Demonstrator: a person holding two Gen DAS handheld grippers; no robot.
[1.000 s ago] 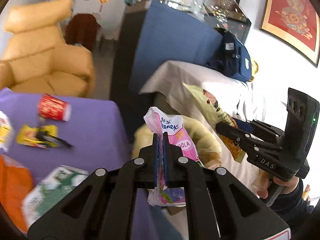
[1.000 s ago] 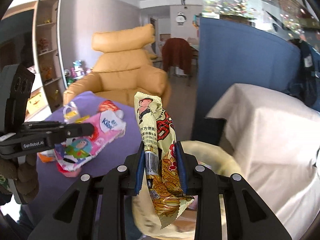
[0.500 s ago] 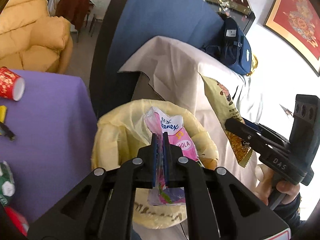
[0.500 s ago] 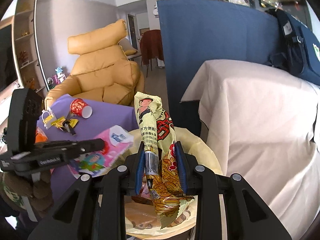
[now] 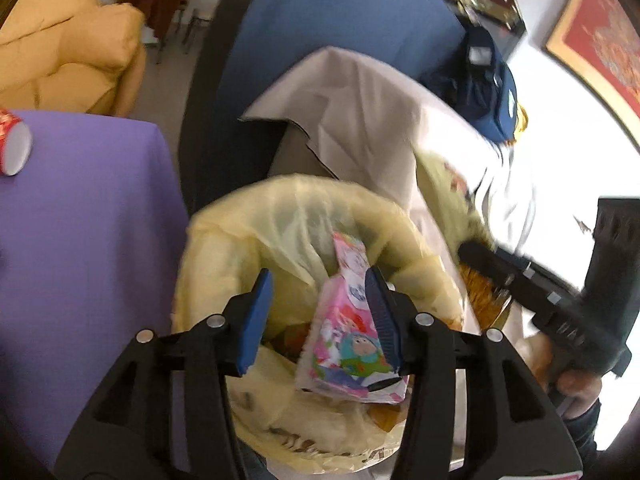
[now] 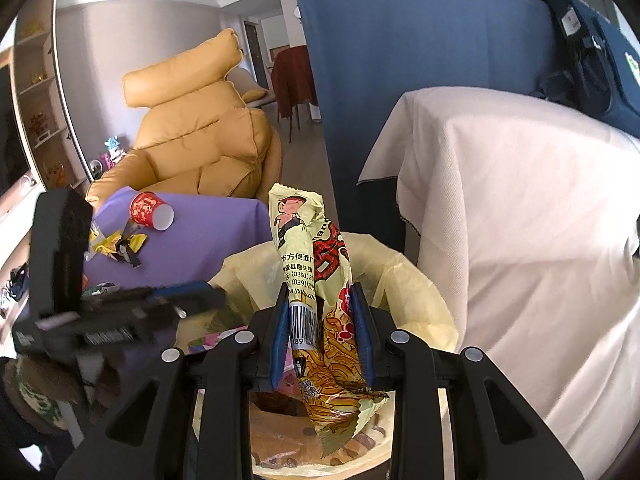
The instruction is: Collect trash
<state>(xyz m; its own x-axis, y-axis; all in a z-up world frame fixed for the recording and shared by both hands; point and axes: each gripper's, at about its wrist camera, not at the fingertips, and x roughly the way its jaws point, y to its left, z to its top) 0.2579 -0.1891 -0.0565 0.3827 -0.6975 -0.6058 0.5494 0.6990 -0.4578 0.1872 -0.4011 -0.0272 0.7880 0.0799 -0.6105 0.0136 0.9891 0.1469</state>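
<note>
While over the yellow-lined bin (image 5: 248, 240), left gripper (image 5: 316, 312) just opened beside tissue pack (image 5: 348, 332), right gripper (image 6: 320, 332) clamped on noodle packet (image 6: 316, 280).

Pink cartoon-printed tissue pack (image 5: 348, 344), pale yellow bin liner (image 5: 256, 216), purple tablecloth (image 5: 88, 216).

The red cup (image 5: 14, 148) is cut by the left edge; the right gripper (image 5: 476, 256) is blurred.
</note>
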